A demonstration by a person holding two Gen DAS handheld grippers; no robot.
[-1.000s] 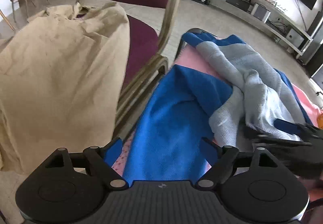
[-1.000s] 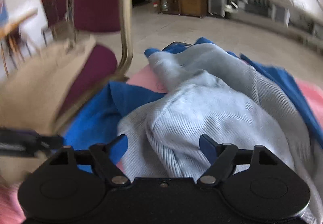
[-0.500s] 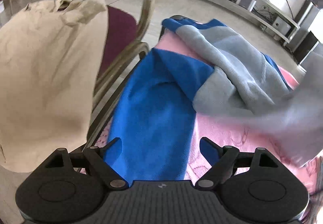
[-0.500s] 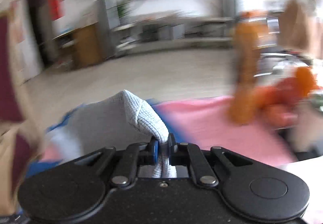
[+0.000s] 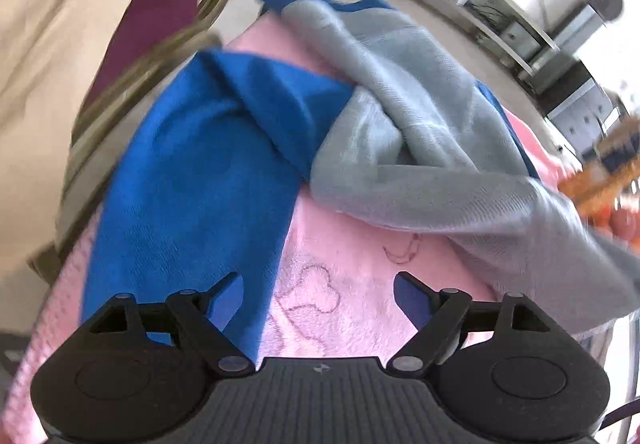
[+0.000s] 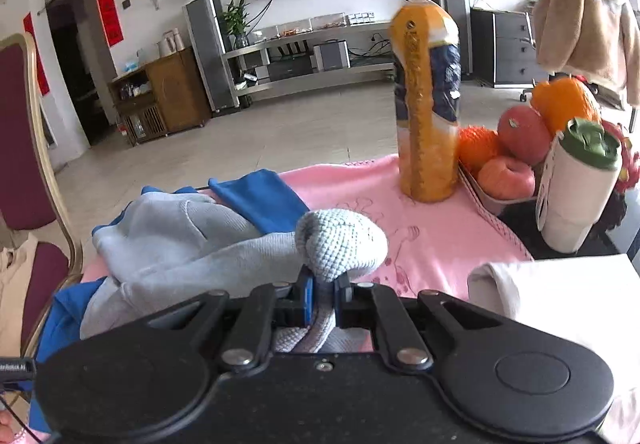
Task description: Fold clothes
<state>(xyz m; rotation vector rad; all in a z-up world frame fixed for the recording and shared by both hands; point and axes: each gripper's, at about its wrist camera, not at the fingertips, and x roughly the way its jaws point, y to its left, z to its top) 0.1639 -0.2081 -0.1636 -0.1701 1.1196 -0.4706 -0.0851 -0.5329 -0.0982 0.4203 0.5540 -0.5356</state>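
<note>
A blue and grey knit sweater [image 5: 384, 112] lies crumpled on a pink cloth-covered table [image 5: 352, 284]. Its blue part [image 5: 192, 180] spreads to the left, the grey part bunches at the middle and right. My left gripper [image 5: 318, 292] is open and empty, low over the pink cloth beside the blue part. My right gripper [image 6: 323, 294] is shut on a fold of the grey sweater [image 6: 340, 244] and holds it stretched out from the pile [image 6: 172, 236].
A maroon chair [image 5: 160, 16] with a beige garment [image 5: 48, 84] stands left of the table. An orange juice bottle [image 6: 426, 96], a fruit tray [image 6: 516, 148], a white tumbler [image 6: 576, 188] and a folded white cloth [image 6: 560, 308] sit at the right.
My right gripper closed on the grey sweater and pulled it out to the right, away from the pile. My left gripper moved forward over the table, still open.
</note>
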